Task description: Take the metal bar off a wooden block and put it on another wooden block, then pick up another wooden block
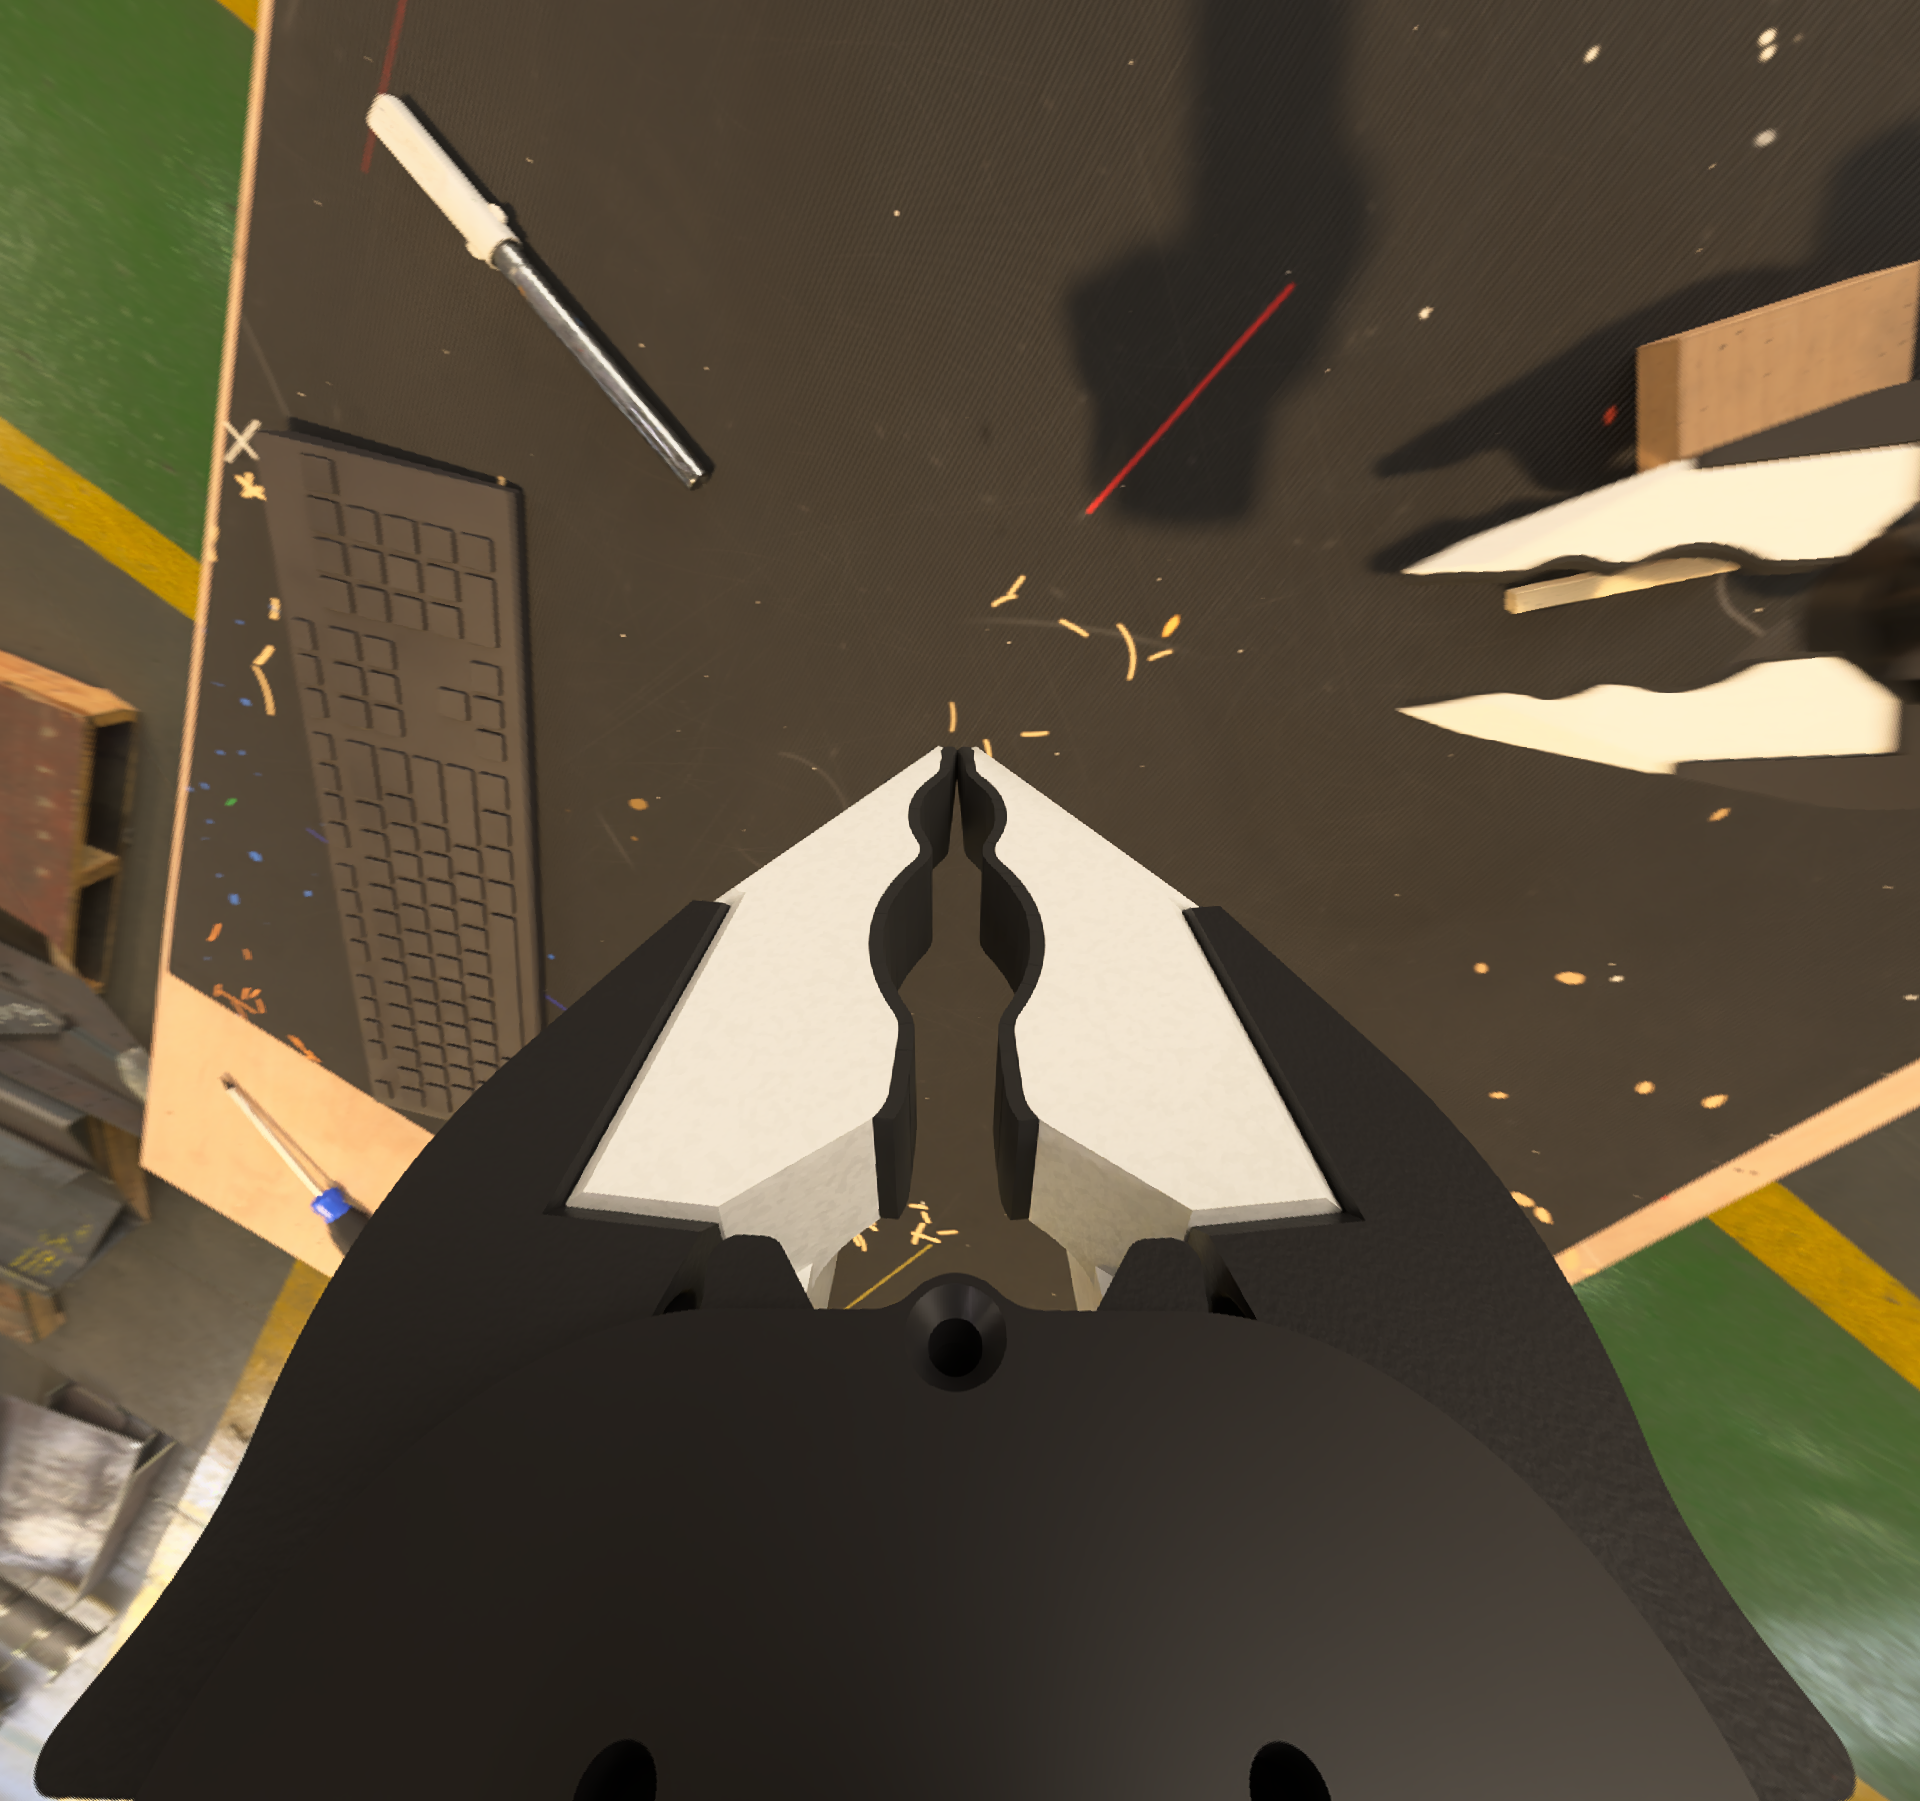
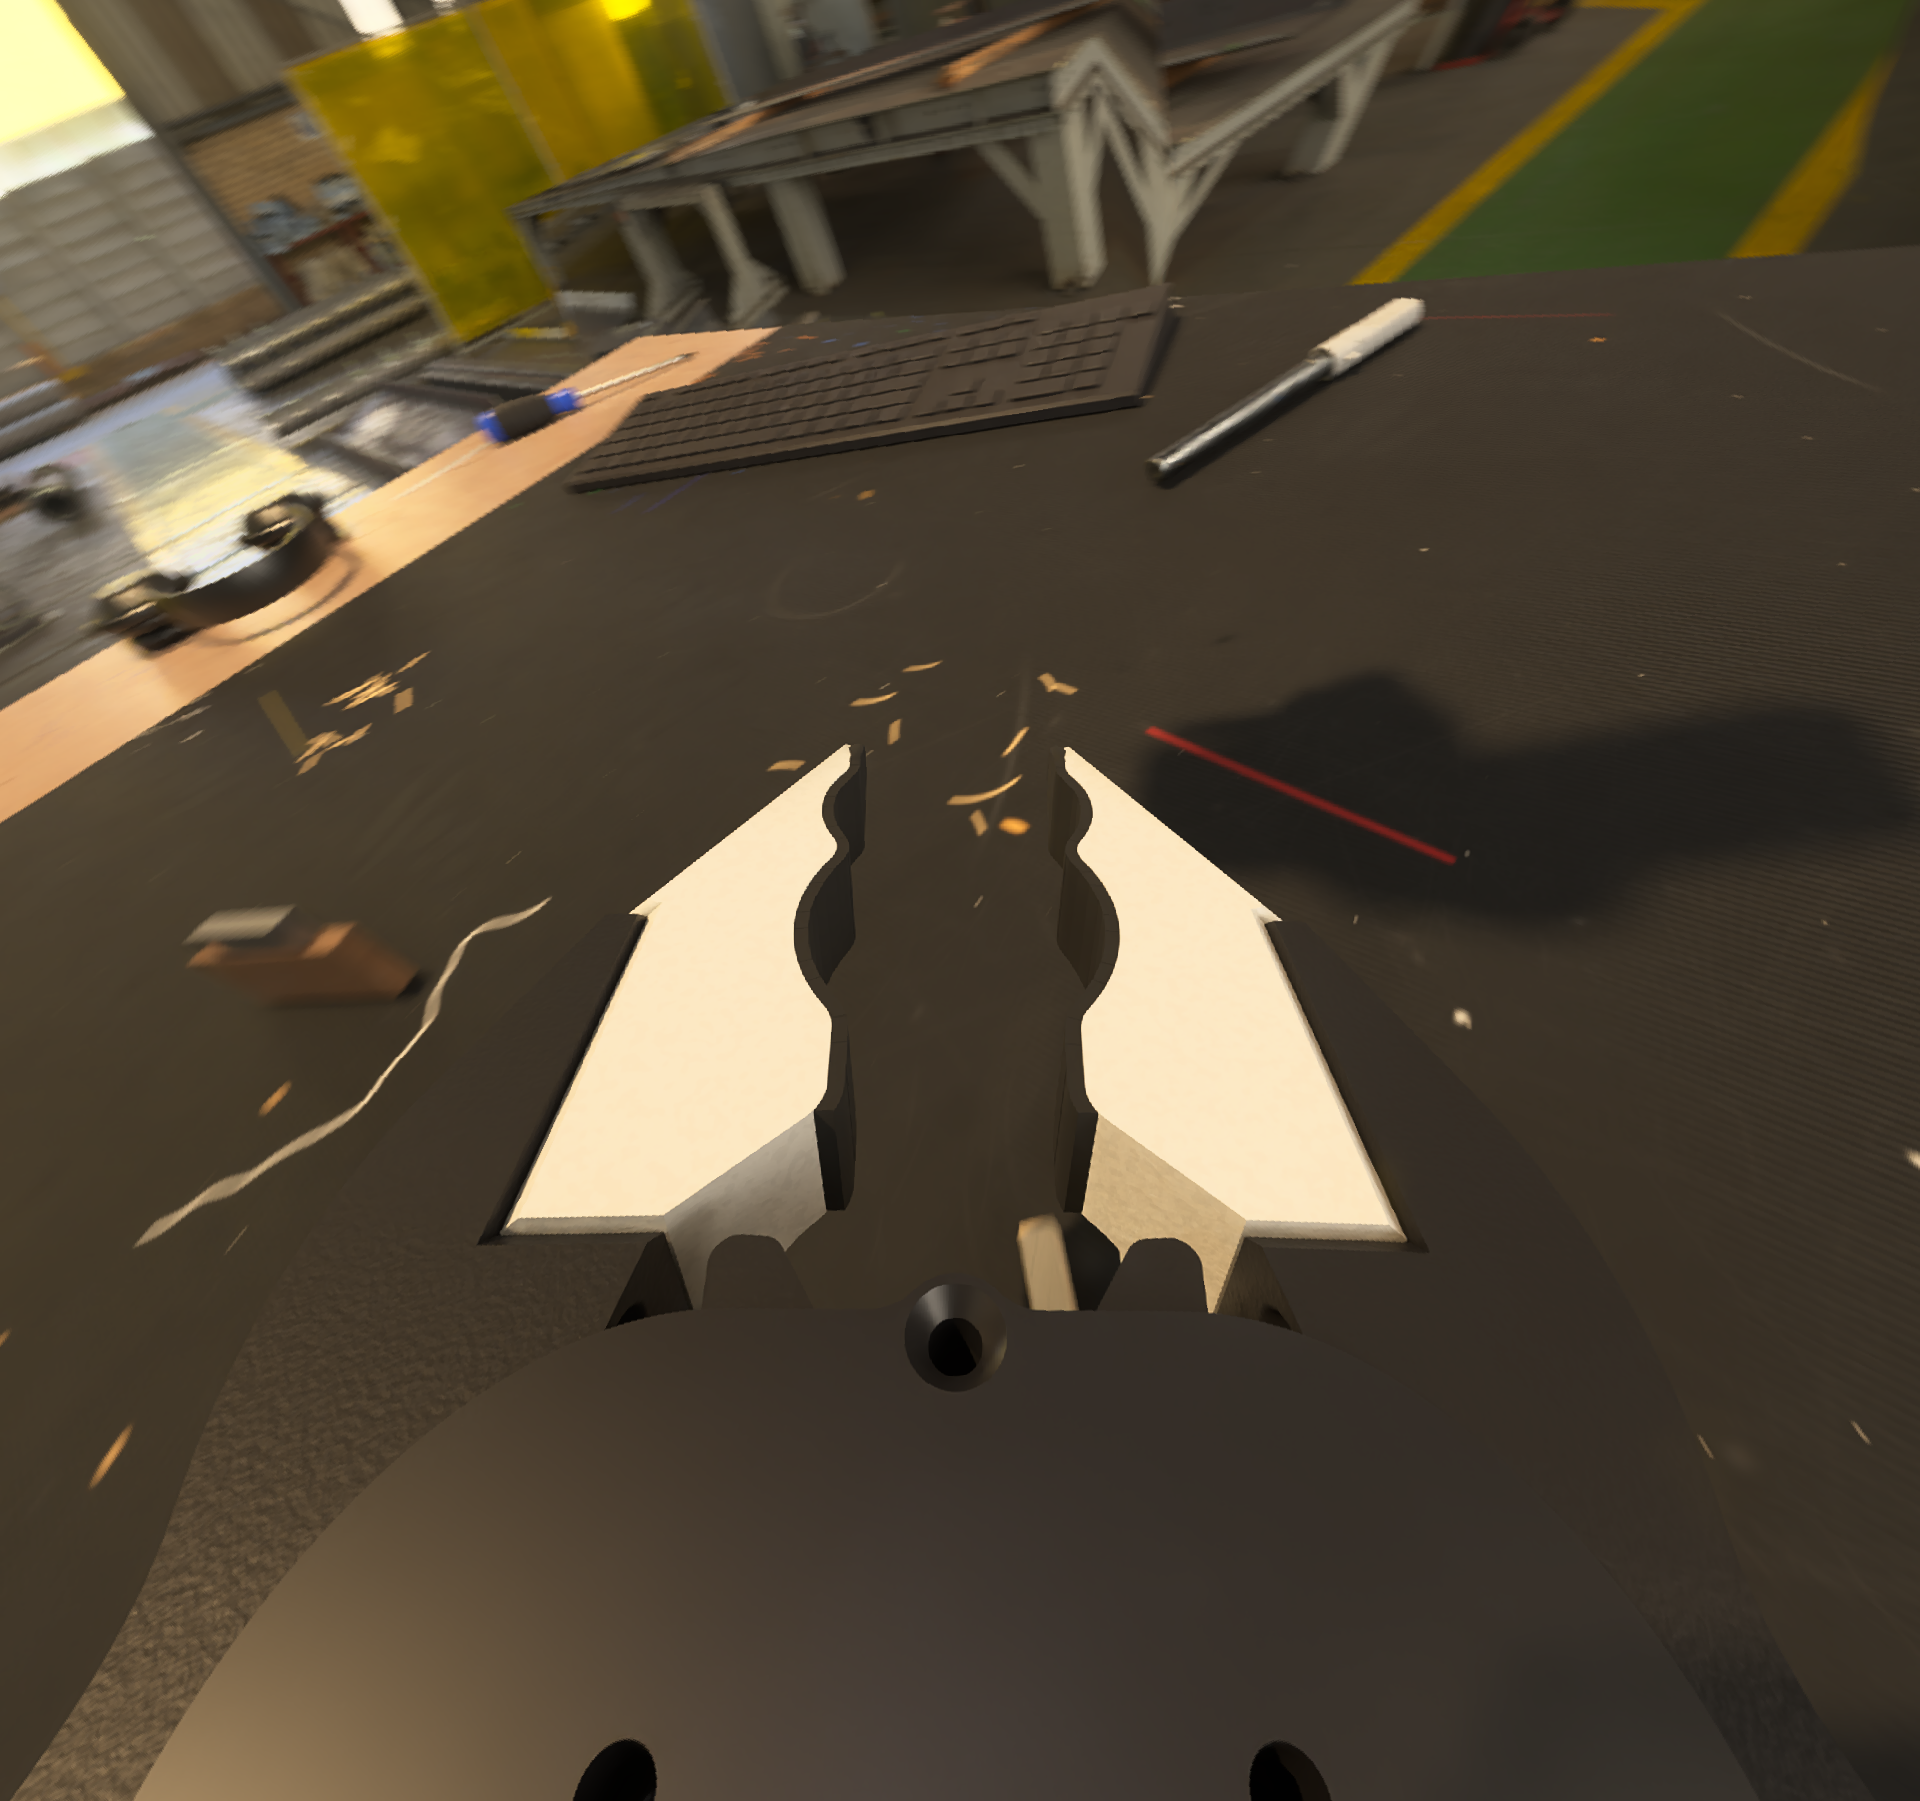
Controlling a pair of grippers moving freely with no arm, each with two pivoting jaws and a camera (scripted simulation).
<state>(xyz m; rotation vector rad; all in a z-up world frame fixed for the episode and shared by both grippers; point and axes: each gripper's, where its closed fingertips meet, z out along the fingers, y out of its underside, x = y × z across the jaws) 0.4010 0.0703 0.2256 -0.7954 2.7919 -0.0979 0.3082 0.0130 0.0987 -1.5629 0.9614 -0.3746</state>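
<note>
In the right wrist view a small brown wooden block [image 2: 312, 967] sits on the dark mat at the left, with a grey metal bar [image 2: 244, 923] lying on top. A thin wavy pale edge [image 2: 416, 1029] crosses in front of it; I cannot tell what it is. My right gripper [image 2: 961, 759] is open and empty, low over the mat. A thin pale stick [image 2: 1044, 1263] shows near its finger bases, also in the left wrist view [image 1: 1621, 590]. My left gripper [image 1: 958, 754] is shut and empty above the mat. A larger wooden block [image 1: 1787, 369] stands beyond the right gripper [image 1: 1403, 639].
A dark keyboard [image 1: 416, 764] [image 2: 894, 390] lies near the mat's edge. A tool with a white handle and metal shaft [image 1: 530, 281] [image 2: 1288, 385] lies beside it. A blue-handled screwdriver [image 2: 530, 411] rests on the bare wooden table edge [image 1: 249, 1117]. Wood shavings [image 1: 1127, 645] are scattered mid-mat.
</note>
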